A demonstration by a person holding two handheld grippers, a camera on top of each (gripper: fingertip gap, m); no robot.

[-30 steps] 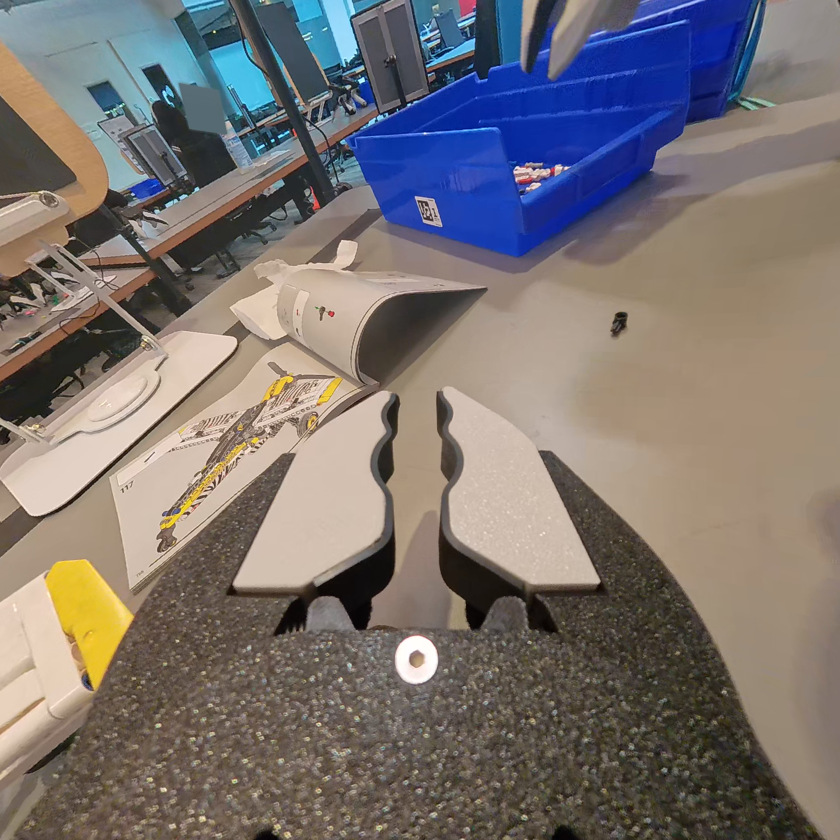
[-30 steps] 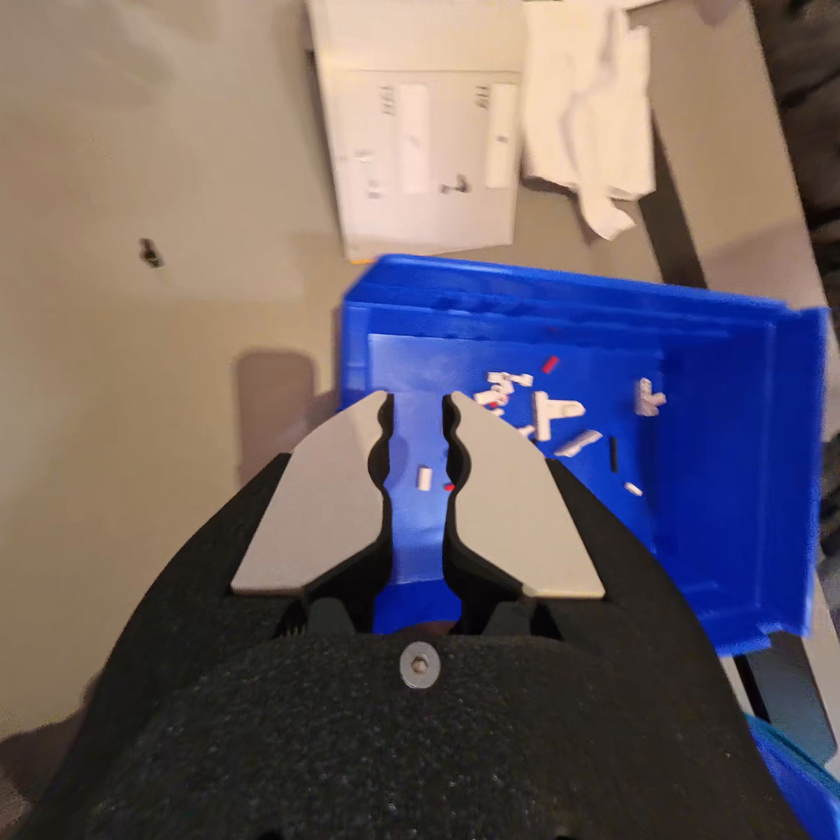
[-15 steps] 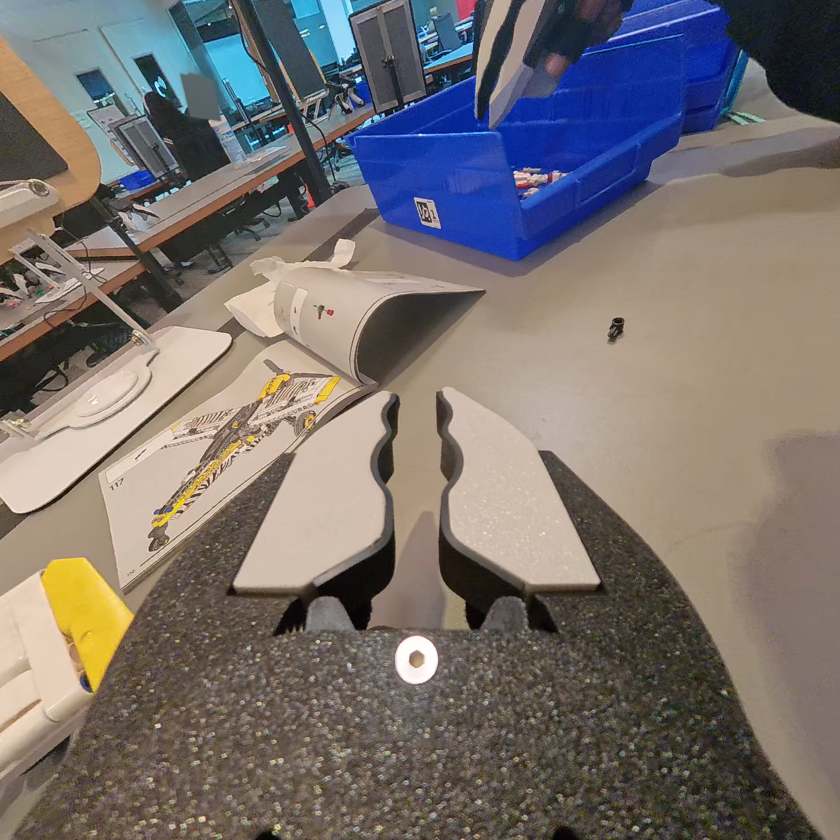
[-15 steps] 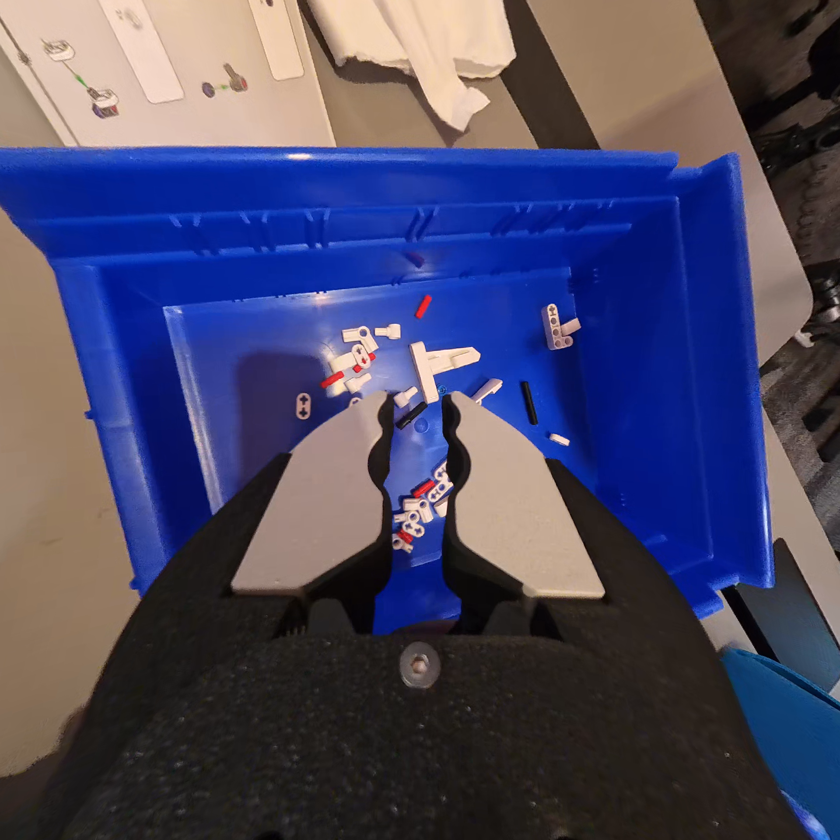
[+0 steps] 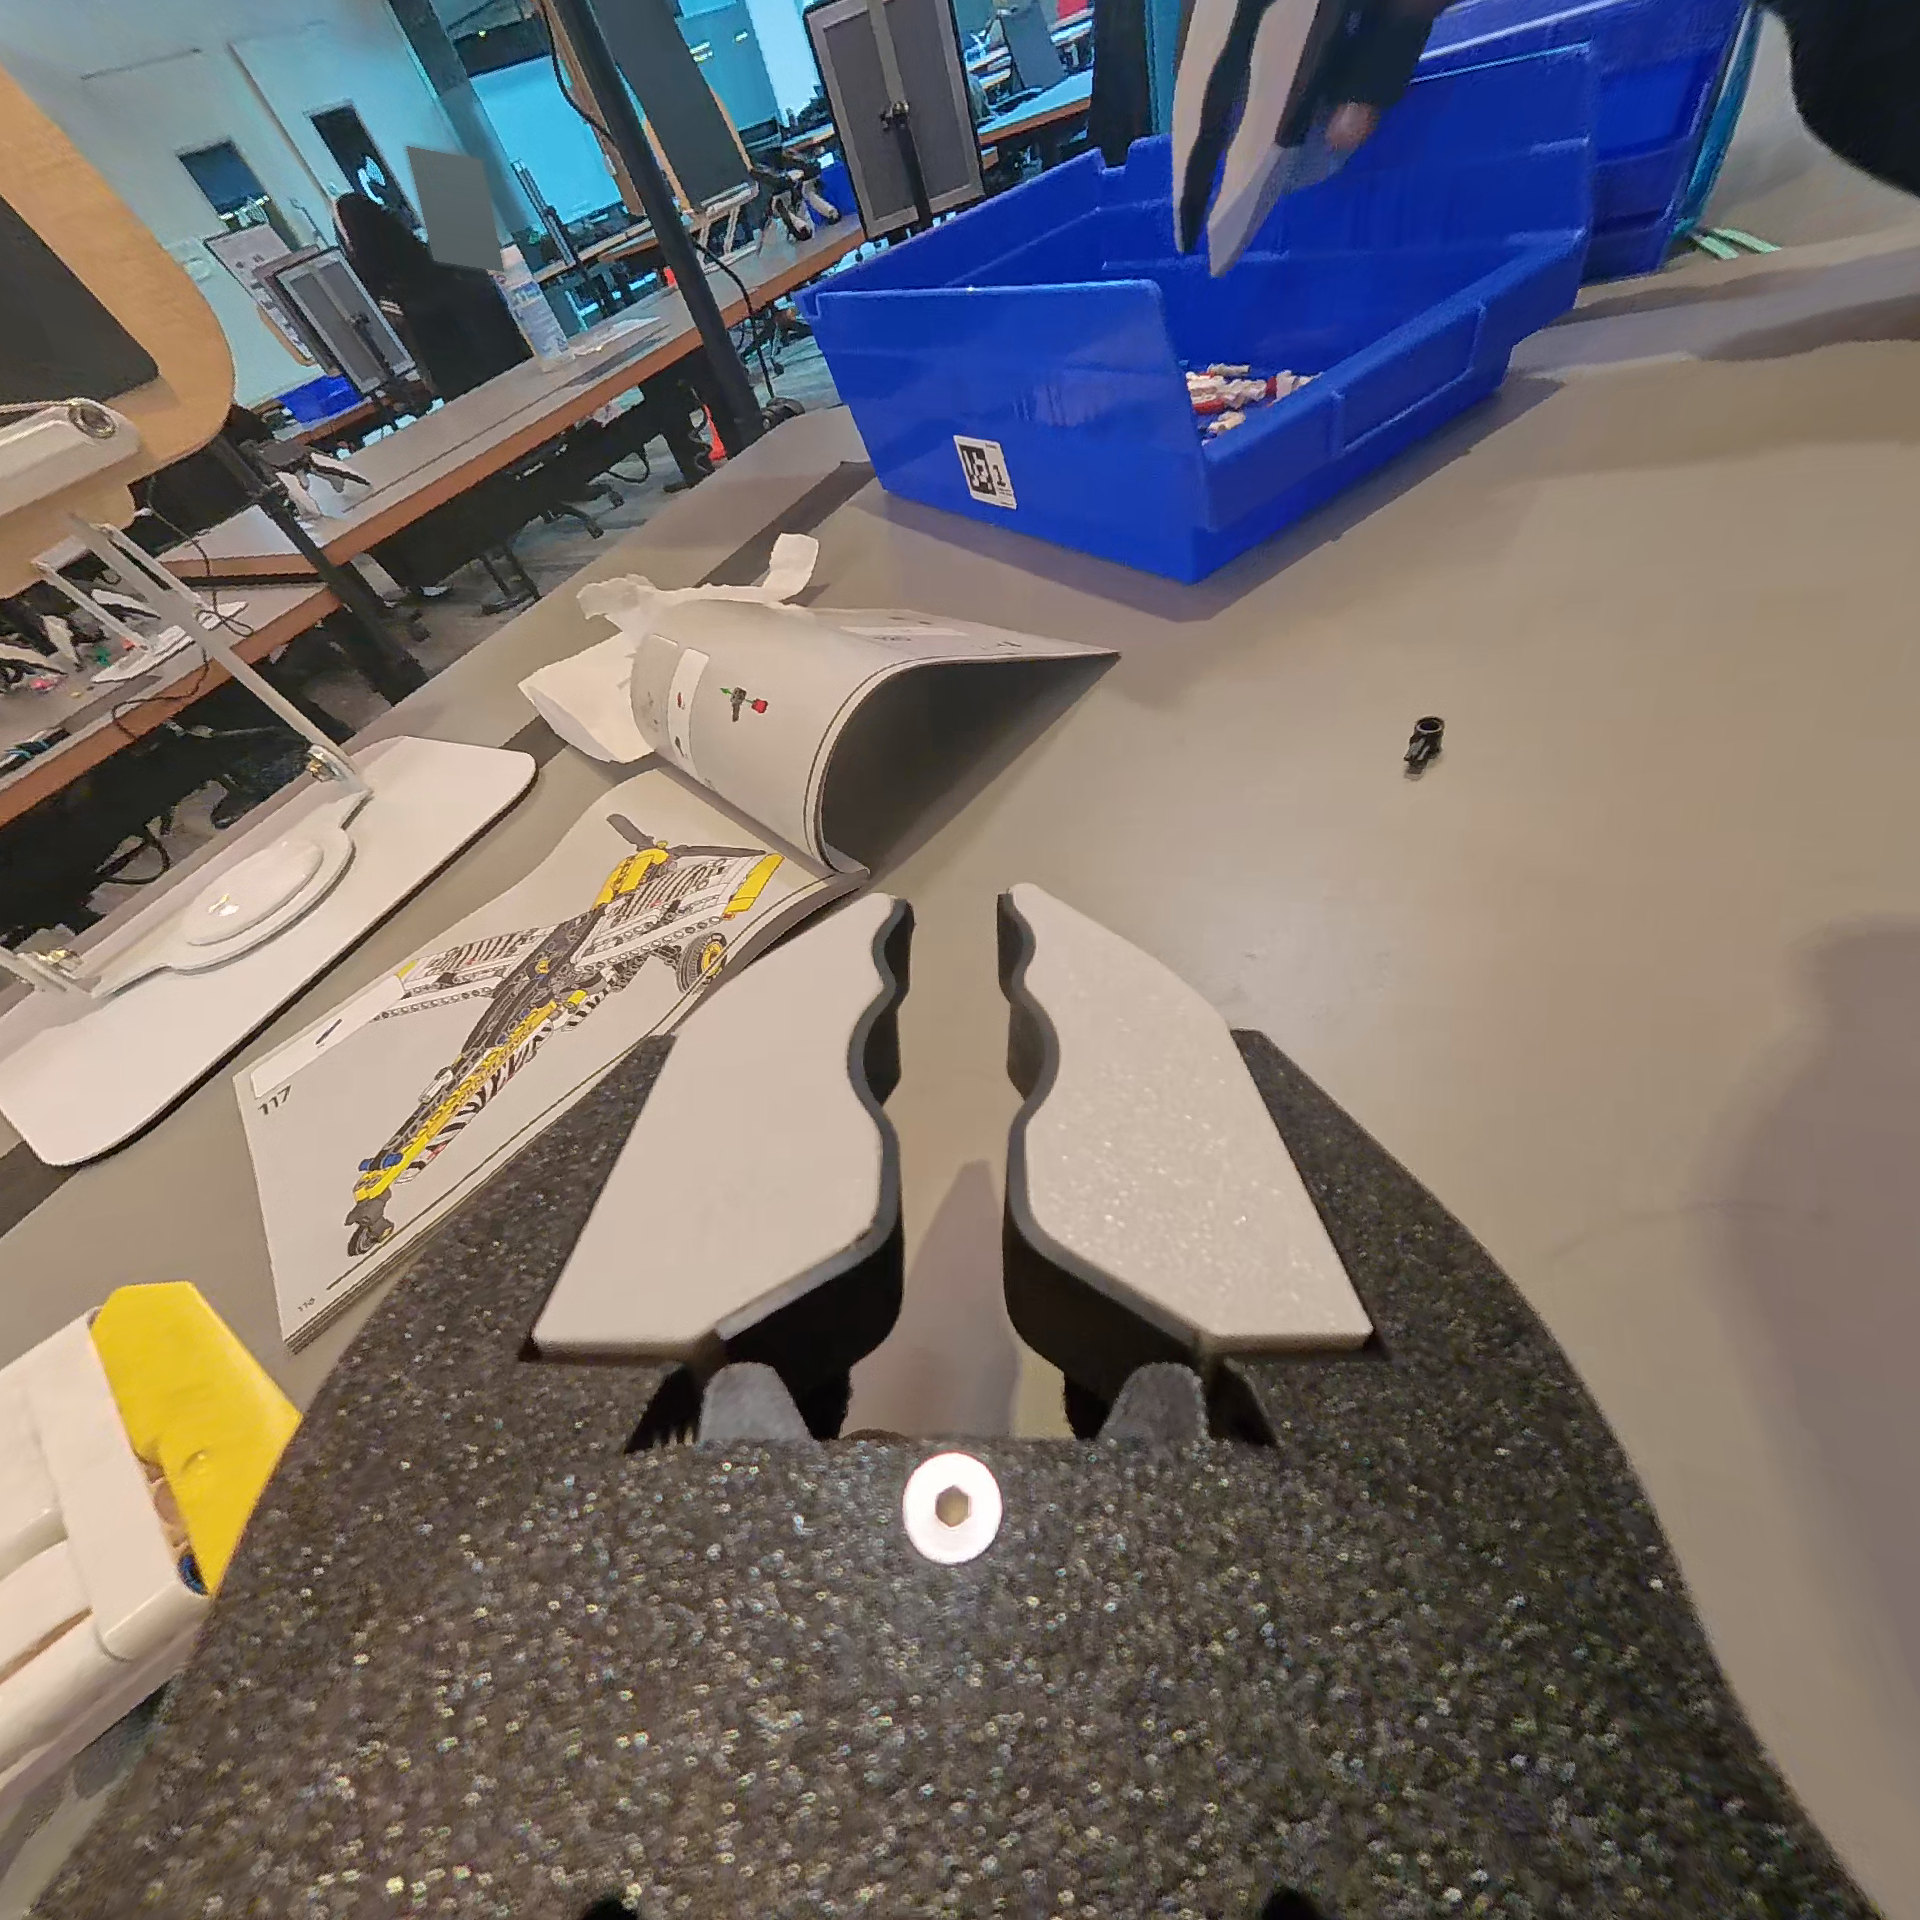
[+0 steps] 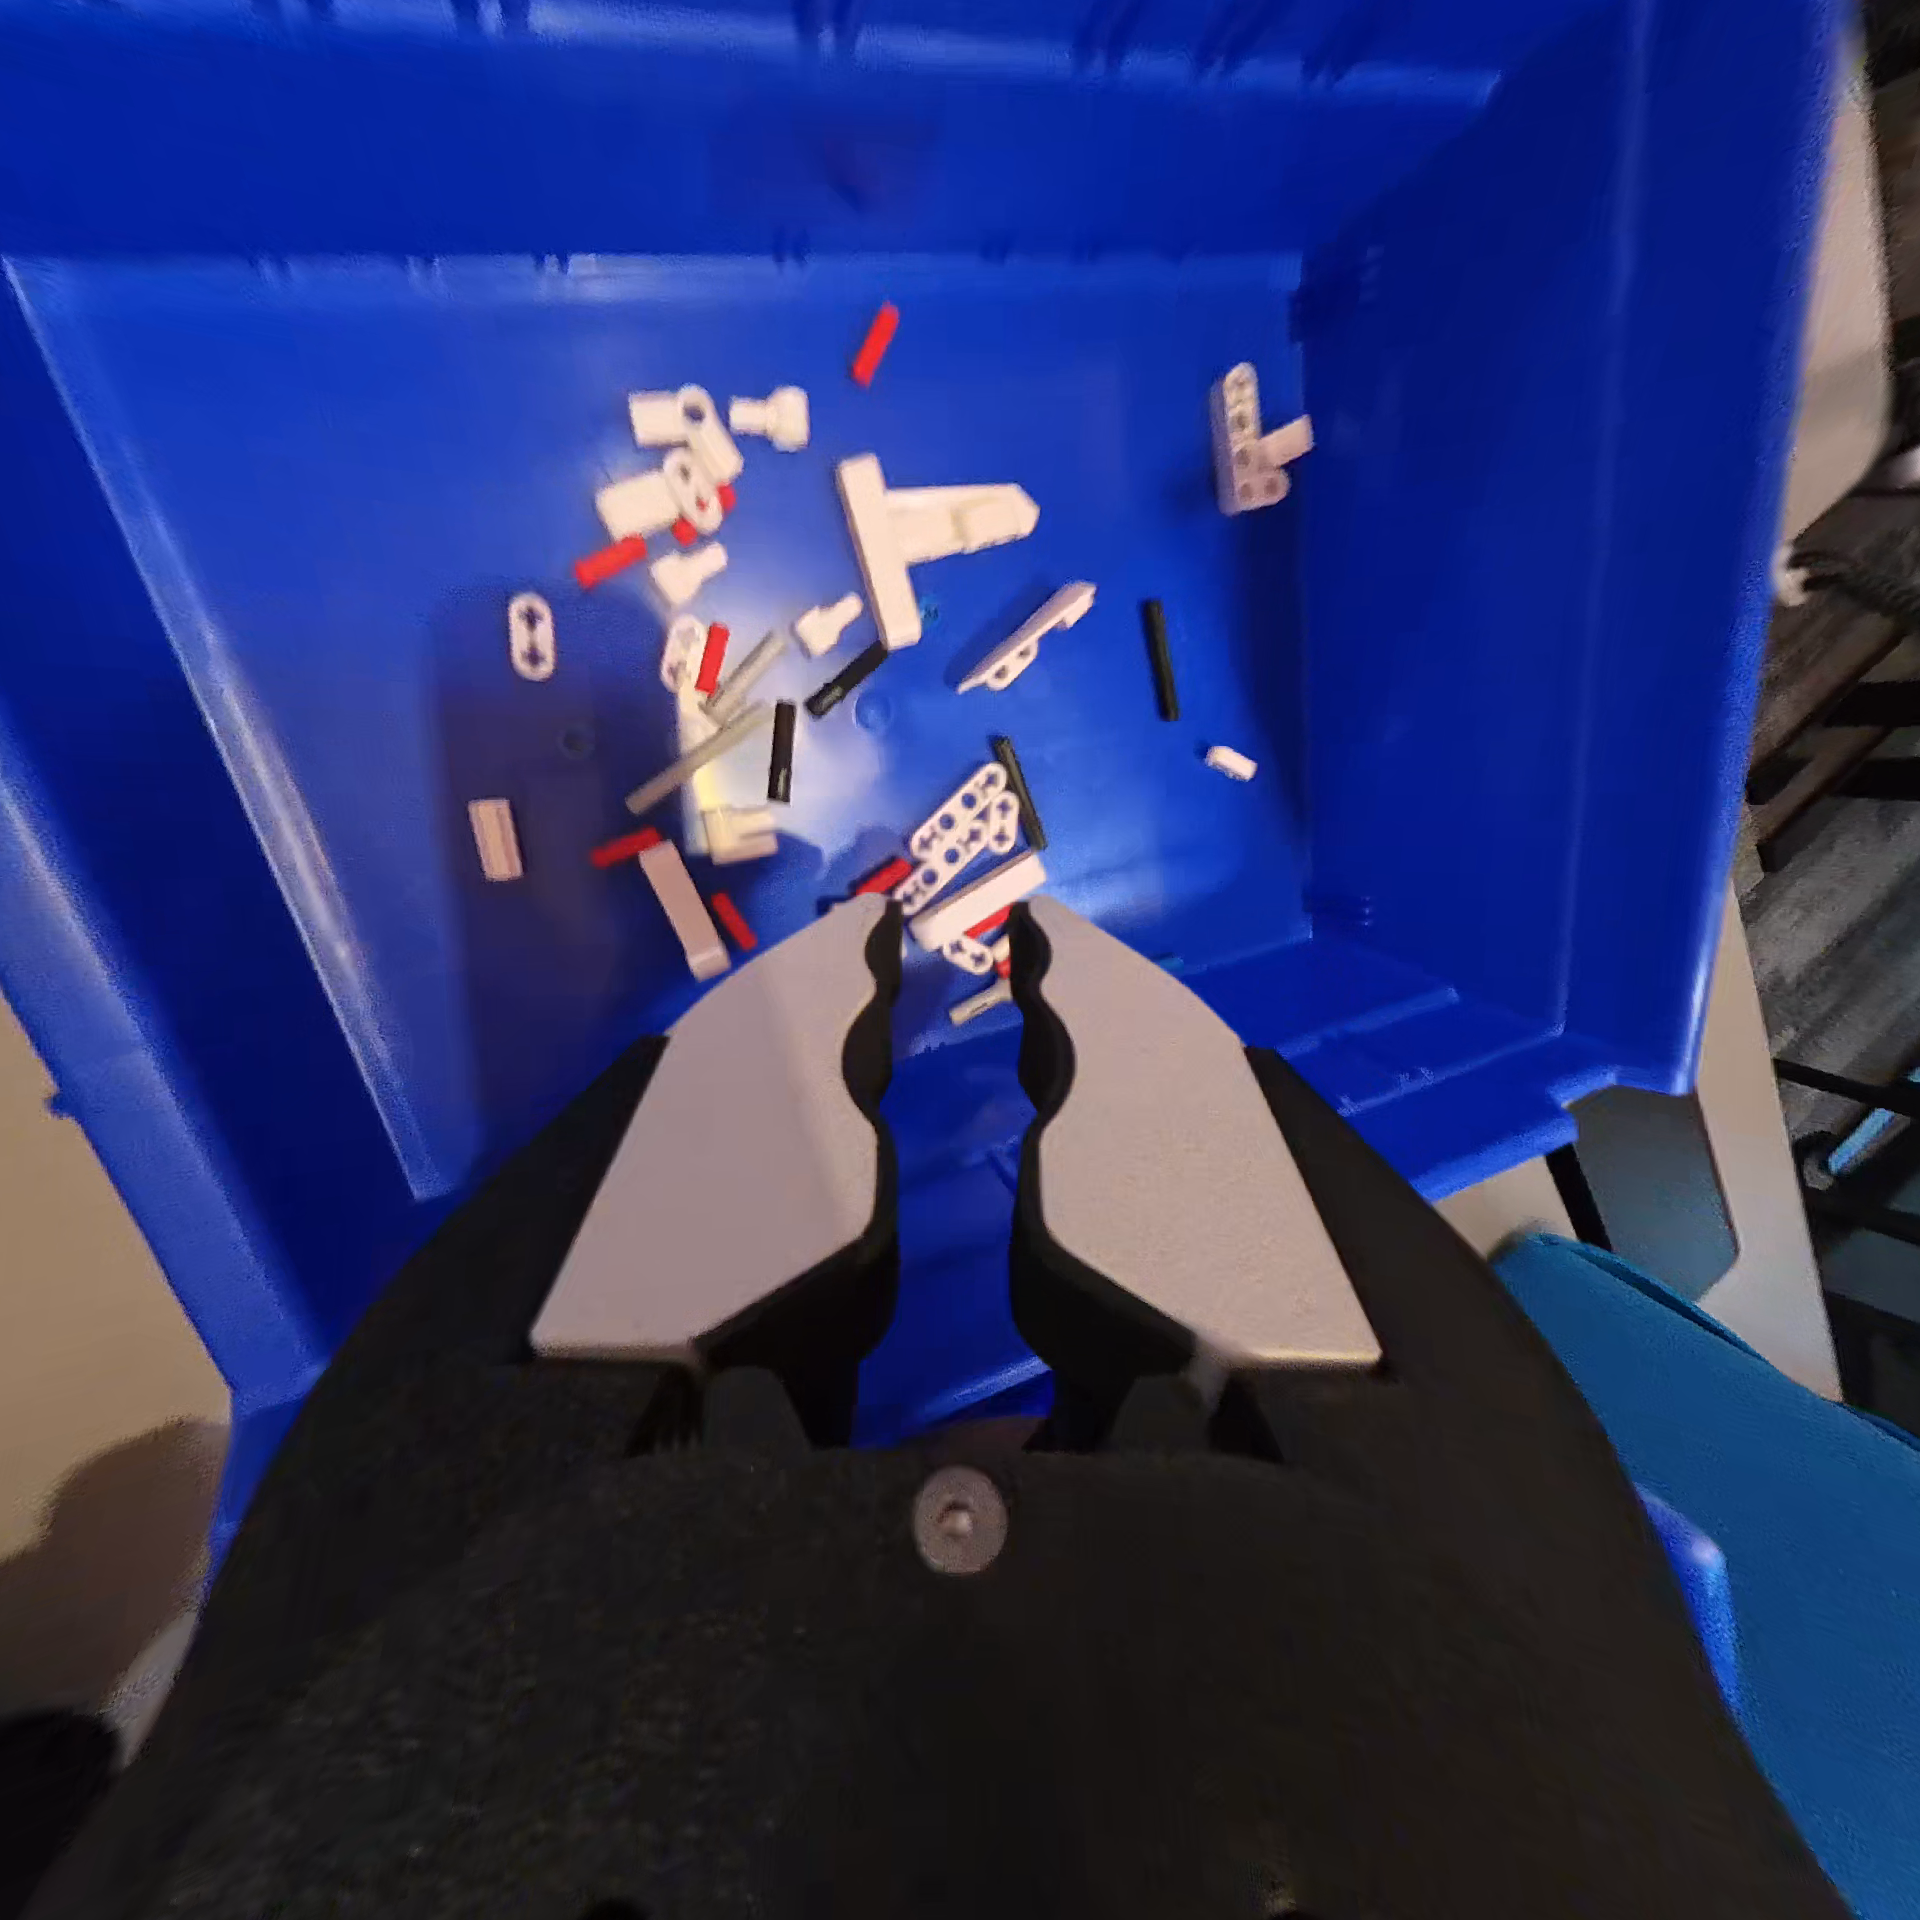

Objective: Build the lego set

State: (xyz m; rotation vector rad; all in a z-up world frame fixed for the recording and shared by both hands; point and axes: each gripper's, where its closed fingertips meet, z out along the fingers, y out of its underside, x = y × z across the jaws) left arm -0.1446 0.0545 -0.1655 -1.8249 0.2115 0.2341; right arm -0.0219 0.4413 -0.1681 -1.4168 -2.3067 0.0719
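Your left gripper point(image 5: 951, 914) hovers low over the grey table point(image 5: 1558, 1039), its jaws parted with nothing but bare tabletop between them. Just to its left lies an open instruction booklet point(image 5: 540, 997) with one page curled upward, and a white crumpled tissue point(image 5: 623, 644) sits behind it. A small black connector piece point(image 5: 1423, 740) rests alone on the table, well apart to the right. Your right gripper point(image 6: 951, 920) points down into the blue bin point(image 6: 1558, 623), with jaws apart and nothing pressed between its pads. The fingertips hang above a small cluster of white perforated beams point(image 6: 961, 831) and red pins, near the bin's closer wall. More small white, red, black and grey pieces lie scattered across the bin floor. The view is slightly blurred, so you cannot tell whether the fingertips touch any piece.
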